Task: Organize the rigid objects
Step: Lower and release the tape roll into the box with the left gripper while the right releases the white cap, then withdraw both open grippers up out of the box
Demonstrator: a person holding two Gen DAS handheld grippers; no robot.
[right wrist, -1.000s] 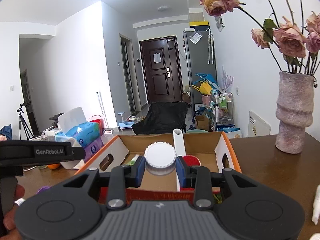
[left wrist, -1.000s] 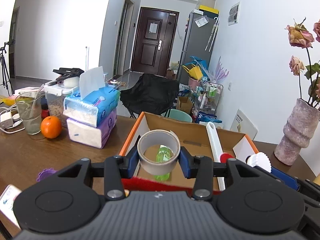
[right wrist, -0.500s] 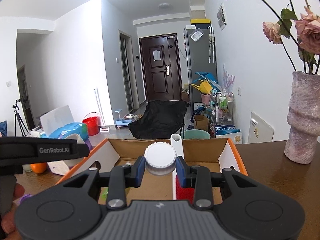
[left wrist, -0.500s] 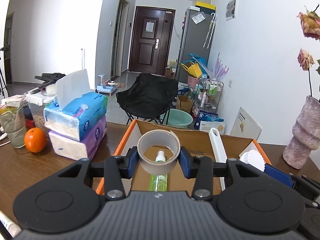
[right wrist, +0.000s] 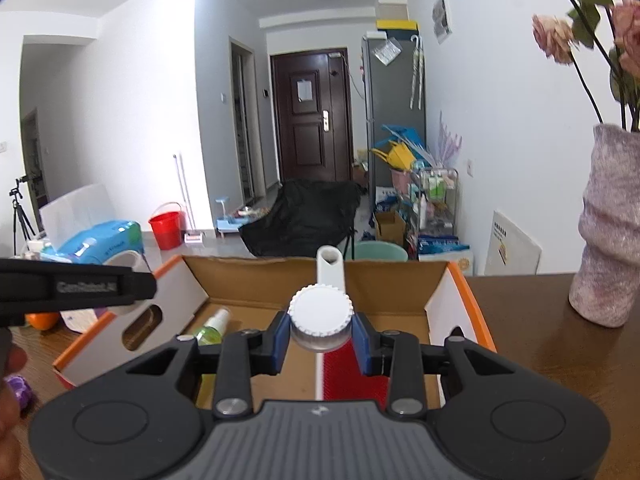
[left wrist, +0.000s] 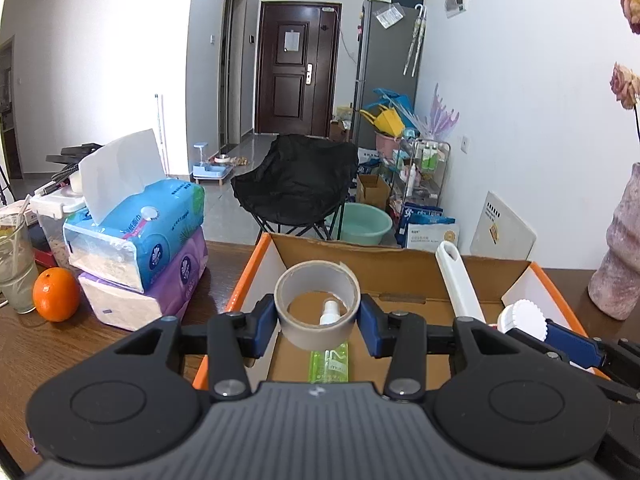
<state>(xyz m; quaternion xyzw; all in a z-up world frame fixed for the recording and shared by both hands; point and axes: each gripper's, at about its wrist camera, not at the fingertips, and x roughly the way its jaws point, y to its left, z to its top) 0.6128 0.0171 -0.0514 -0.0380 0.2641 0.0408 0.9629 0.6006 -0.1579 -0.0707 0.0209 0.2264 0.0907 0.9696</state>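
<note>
Over a brown wooden counter (left wrist: 120, 344) holding an open orange-edged cardboard box (left wrist: 400, 264), the left claw (left wrist: 318, 322) is clamped on a beige tape roll (left wrist: 318, 300) and the right claw (right wrist: 320, 338) on a white ridged round cap (right wrist: 321, 309).

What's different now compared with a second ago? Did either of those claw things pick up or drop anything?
Nothing was picked up or dropped. Both grippers moved forward over the cardboard box, so the green spray bottle inside now shows more fully. The left gripper still clamps the tape roll, and the right gripper still clamps the white-capped jar.
</note>
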